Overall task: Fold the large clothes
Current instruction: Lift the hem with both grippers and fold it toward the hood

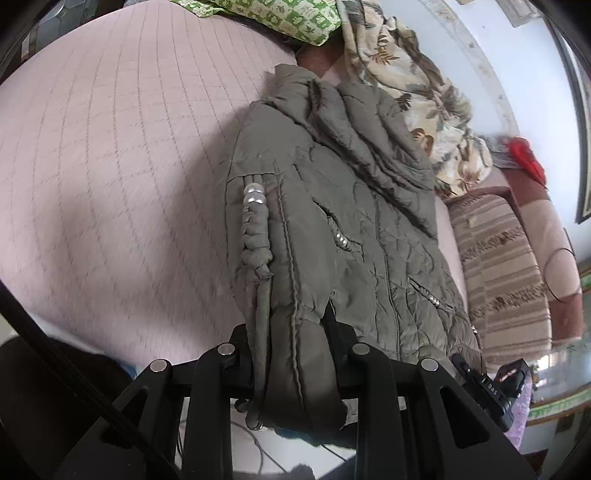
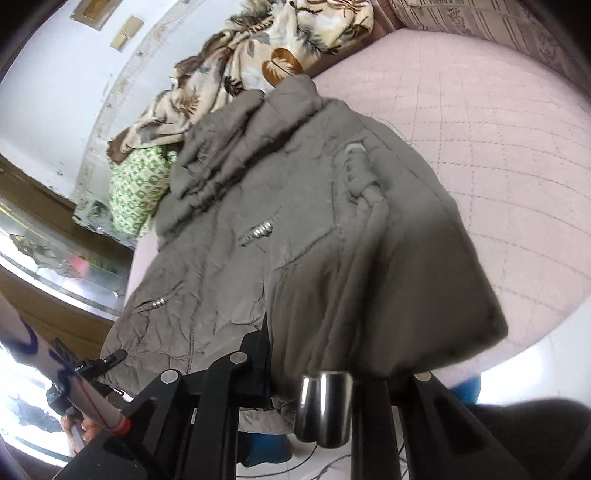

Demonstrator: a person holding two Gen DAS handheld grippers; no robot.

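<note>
An olive-grey padded jacket (image 1: 332, 206) lies on a pink quilted bed (image 1: 110, 147), collar towards the far side. My left gripper (image 1: 291, 332) is shut on the jacket's near hem and cord. In the right wrist view the same jacket (image 2: 295, 206) drapes over my right gripper (image 2: 314, 343), which is shut on its near edge, with two metal cord ends (image 2: 325, 410) hanging below. The fingertips of both grippers are hidden in the fabric. The other gripper (image 2: 99, 363) shows at the lower left of the right wrist view.
A leaf-print blanket (image 1: 417, 92) and a green patterned cloth (image 1: 280, 14) are piled at the far side. A striped cushion (image 1: 502, 266) lies right of the jacket. The pink bed (image 2: 498, 147) extends to the right in the right wrist view. White floor with cables lies below the bed edge.
</note>
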